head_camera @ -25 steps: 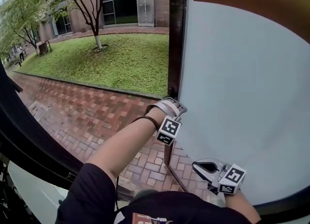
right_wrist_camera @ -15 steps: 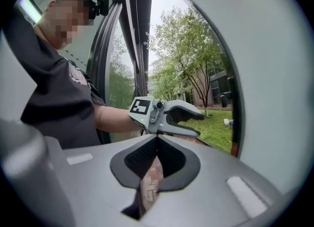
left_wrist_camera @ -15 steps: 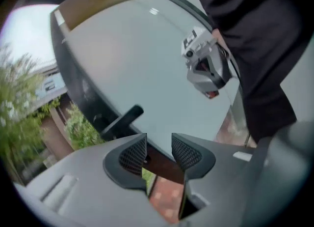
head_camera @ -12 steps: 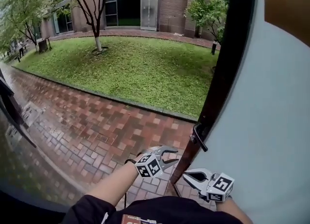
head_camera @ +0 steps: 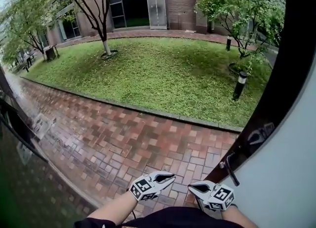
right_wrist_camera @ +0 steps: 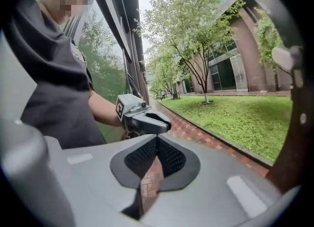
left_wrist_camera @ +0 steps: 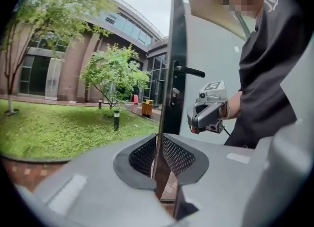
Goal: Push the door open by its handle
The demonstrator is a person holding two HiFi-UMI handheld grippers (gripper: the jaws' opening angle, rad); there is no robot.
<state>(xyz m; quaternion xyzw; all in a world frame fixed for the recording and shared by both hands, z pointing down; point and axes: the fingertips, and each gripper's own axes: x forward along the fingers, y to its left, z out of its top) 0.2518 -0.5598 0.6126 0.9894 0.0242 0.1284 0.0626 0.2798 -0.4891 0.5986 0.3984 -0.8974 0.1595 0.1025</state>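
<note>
Hovering near door handle (left_wrist_camera: 190, 70), left gripper (head_camera: 173, 176) just closed empty; right gripper (head_camera: 190, 186) seemingly shut, empty.

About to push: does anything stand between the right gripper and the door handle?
Nothing visible does. The right gripper, jaws together and empty, hangs low beside the door's edge. The handle juts from that edge, just up and right of it in the head view. Only brick paving shows behind the gap.
</note>
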